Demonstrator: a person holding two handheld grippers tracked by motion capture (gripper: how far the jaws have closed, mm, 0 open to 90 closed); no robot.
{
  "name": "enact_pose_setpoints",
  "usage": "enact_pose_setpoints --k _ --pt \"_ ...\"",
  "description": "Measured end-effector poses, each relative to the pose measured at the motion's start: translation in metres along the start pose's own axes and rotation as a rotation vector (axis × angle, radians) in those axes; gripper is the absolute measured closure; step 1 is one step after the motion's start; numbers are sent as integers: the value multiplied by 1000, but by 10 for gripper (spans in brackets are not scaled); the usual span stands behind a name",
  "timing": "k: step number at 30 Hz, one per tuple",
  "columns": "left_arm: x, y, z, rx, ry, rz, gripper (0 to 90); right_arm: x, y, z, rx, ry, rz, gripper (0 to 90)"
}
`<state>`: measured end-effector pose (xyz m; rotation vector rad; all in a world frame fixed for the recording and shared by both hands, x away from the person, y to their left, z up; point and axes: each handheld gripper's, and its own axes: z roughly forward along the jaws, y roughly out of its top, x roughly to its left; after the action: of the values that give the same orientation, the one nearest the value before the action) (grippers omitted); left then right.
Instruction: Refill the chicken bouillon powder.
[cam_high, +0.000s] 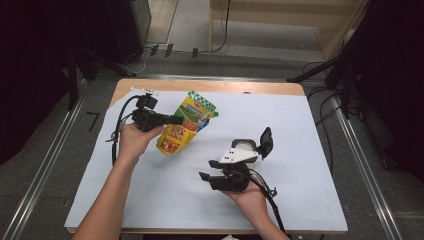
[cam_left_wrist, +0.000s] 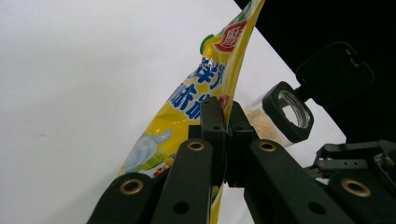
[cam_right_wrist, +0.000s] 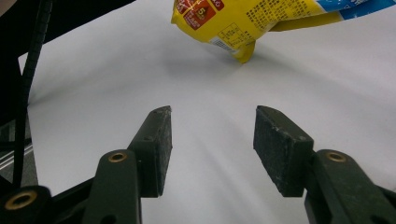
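A yellow snack pouch (cam_high: 194, 114) with a green-checked top is held tilted above the white sheet. My left gripper (cam_high: 179, 120) is shut on its edge; in the left gripper view the jaws (cam_left_wrist: 227, 119) pinch the pouch (cam_left_wrist: 205, 84) between them. A clear jar (cam_high: 245, 146) of beige powder stands to the right, its black flip lid (cam_high: 266, 142) open. Just in front of the jar, my right gripper (cam_high: 206, 170) is open and points left. In the right gripper view its jaws (cam_right_wrist: 212, 126) stand apart over bare sheet, with the pouch (cam_right_wrist: 243, 18) farther off.
A white sheet (cam_high: 285, 115) covers the wooden table (cam_high: 200, 86). Cables trail from both grippers. Dark stands and floor cables surround the table. The jar's open mouth (cam_left_wrist: 292, 105) and lid (cam_left_wrist: 334, 72) face the left gripper, with the right gripper (cam_left_wrist: 355, 163) beside them.
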<state>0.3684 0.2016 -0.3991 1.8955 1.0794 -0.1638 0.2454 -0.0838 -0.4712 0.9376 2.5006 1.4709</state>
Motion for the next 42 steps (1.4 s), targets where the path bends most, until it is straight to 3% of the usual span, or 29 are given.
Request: enact_pose_setpoints --k 24,42 --pt "-7 -32 -26 -16 15 37 894 -3 6 4 5 2 -20 483" --pt "-3 -62 -46 -46 19 36 874 -5 7 6 15 1 -23 485"
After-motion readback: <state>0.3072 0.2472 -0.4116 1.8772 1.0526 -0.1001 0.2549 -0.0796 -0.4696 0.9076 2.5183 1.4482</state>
